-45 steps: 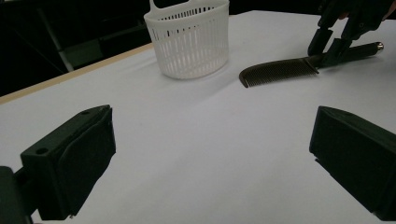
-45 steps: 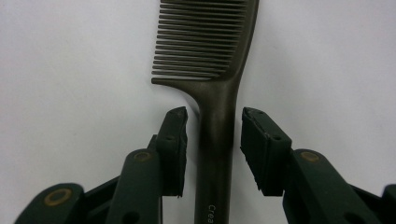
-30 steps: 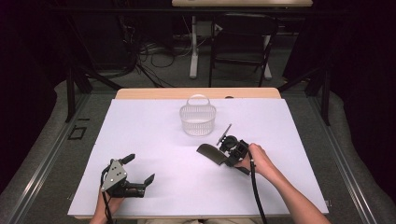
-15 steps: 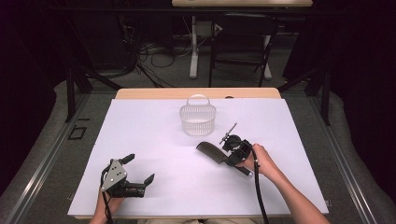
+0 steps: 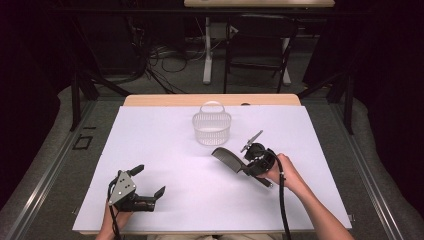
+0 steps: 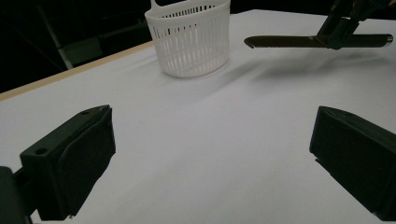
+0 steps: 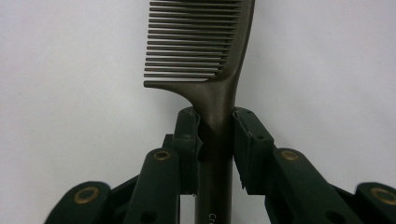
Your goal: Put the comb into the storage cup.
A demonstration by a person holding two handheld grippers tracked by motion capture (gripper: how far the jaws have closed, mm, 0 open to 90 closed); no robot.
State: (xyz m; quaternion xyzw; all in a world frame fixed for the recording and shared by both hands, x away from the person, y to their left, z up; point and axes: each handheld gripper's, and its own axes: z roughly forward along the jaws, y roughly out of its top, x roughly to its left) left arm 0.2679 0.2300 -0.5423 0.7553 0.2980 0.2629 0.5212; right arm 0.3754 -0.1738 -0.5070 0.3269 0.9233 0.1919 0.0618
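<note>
A dark comb (image 5: 226, 158) hangs just above the white table (image 5: 165, 145), right of centre. My right gripper (image 5: 247, 166) is shut on its handle. In the right gripper view the comb (image 7: 201, 42) points away with its teeth to the left, and the pads of the right gripper (image 7: 216, 126) press both sides of the handle. My left gripper (image 5: 149, 181) rests near the front left edge, open and holding nothing. In the left gripper view the open left gripper (image 6: 210, 154) faces the comb (image 6: 299, 42), which sits level in the right gripper (image 6: 338, 28).
A white slotted basket (image 5: 212, 127) with a handle stands at the back centre of the table, also seen as the basket (image 6: 191, 39) beyond the left jaws. A bare wooden strip (image 5: 165, 100) runs along the far edge. Dark floor and cables lie behind.
The right gripper with the comb has drifted slightly to the right. The left gripper has stayed where it was.
</note>
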